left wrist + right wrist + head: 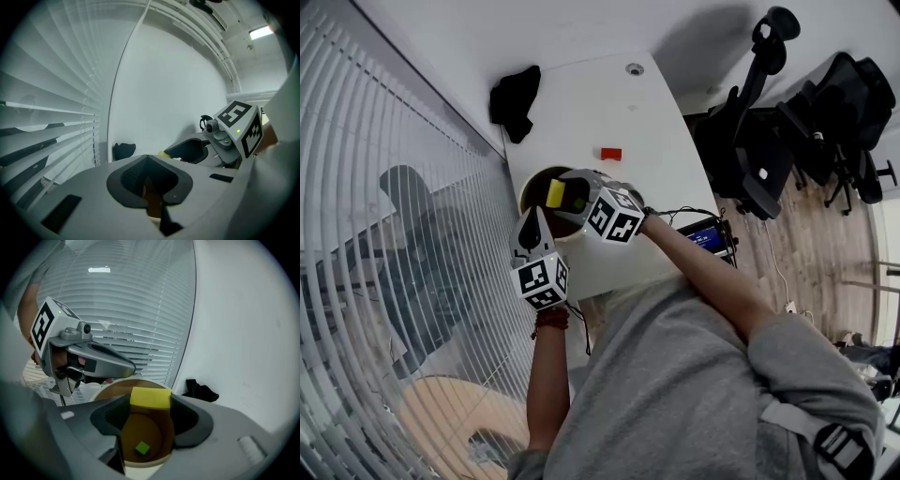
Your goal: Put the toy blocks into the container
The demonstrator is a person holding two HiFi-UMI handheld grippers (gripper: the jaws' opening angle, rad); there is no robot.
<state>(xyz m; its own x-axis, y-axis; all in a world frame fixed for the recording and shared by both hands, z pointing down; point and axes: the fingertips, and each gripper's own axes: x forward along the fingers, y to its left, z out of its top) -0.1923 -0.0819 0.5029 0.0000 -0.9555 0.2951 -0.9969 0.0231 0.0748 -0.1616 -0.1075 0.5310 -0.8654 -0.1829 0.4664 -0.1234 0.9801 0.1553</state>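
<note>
Left gripper (532, 225): jaws closed tip to tip, with nothing between them. The tip is just beside the near rim of the container (528, 190); contact cannot be confirmed.

Right gripper (565, 194): jaws wide apart and clamped on a yellow block (150, 398). The block is held over the container mouth, above the rim.

Container: round, brown inside, standing on the white table (581, 103) at its left edge. One green block (142, 447) lies on its floor.

Arms: the left forearm is bare and rises from below. The right forearm, in a grey sleeve, reaches in from the lower right. Both grippers tilt slightly downward.

Beyond the container, a red block (610, 154) lies on the table, well apart from it. A black cloth (516, 98) lies at the far left corner.
</note>
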